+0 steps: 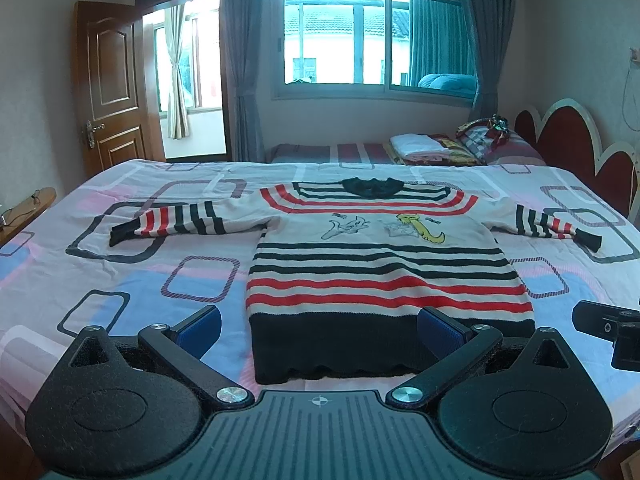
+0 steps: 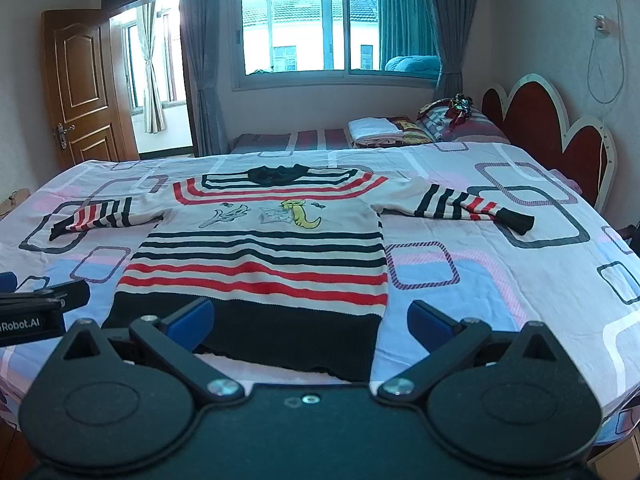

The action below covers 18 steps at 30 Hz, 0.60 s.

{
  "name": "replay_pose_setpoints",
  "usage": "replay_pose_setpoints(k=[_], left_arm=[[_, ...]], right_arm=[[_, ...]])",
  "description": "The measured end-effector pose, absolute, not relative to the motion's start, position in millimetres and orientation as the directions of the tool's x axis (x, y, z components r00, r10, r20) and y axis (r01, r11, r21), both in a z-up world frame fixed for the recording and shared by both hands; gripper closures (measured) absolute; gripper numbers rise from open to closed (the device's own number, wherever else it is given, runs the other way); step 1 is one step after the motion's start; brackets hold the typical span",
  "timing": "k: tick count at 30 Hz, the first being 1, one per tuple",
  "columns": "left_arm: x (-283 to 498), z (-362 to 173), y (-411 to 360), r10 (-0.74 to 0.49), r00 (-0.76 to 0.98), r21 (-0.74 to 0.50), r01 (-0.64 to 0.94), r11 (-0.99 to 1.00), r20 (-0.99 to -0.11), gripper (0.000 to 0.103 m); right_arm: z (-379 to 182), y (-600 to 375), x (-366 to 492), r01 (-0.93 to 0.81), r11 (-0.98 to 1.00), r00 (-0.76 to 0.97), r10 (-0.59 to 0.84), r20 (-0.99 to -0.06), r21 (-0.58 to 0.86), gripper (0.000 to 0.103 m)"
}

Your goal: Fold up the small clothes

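A small striped sweater (image 1: 380, 264) lies flat on the bed, face up, black collar far, black hem near, both sleeves spread out to the sides. It also shows in the right wrist view (image 2: 260, 256). My left gripper (image 1: 318, 330) is open and empty, hovering just before the hem's left part. My right gripper (image 2: 310, 322) is open and empty over the hem's right part. The right gripper shows at the right edge of the left wrist view (image 1: 608, 332); the left gripper shows at the left edge of the right wrist view (image 2: 36, 308).
The bed sheet (image 1: 120, 280) has pink, blue and white squares. A second bed behind holds folded linens (image 1: 420, 146) and a pillow (image 1: 496, 136). A red headboard (image 1: 568, 140) stands at right. A wooden door (image 1: 112, 92) and window (image 1: 340, 36) are on the far wall.
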<state>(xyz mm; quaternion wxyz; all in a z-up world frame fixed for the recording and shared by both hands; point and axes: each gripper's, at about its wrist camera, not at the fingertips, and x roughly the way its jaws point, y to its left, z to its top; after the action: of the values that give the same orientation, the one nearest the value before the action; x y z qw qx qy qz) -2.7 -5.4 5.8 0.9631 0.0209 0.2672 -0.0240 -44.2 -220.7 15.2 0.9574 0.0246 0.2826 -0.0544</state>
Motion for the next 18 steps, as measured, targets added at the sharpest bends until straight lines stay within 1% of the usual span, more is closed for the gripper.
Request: replay_pose_setpoints(k=[9,13,15,18], left_arm=[[-3.0,4.3,-5.1,-0.034,0.853,0.028,0.057,0.998,-0.521,0.0],[1.1,4.2,-4.2,-0.077,0.845,-0.013,0.083,0.996,-0.53,0.0],[10.3,3.9,-7.2,-0.124,0.838,-0.049,0.115,0.992,-0.532,0.0],[30.4,1.2,-17.2,-0.159,0.819,-0.069,0.146,0.987,-0.552,0.0]], right_arm=[[15.1,-219.1,-44.0,0.116,0.993,0.835,-0.089,-0.544,0.015,0.001],[15.0,-221.3,-44.2,0.123,0.992,0.832,-0.095,-0.547,0.015,0.001],[15.9,-227.5,-44.8,0.136,0.991,0.832,-0.105,-0.544,0.017,0.001],[20.1,-245.6,-42.5,0.184,0.983,0.836,-0.146,-0.53,0.019,0.001]])
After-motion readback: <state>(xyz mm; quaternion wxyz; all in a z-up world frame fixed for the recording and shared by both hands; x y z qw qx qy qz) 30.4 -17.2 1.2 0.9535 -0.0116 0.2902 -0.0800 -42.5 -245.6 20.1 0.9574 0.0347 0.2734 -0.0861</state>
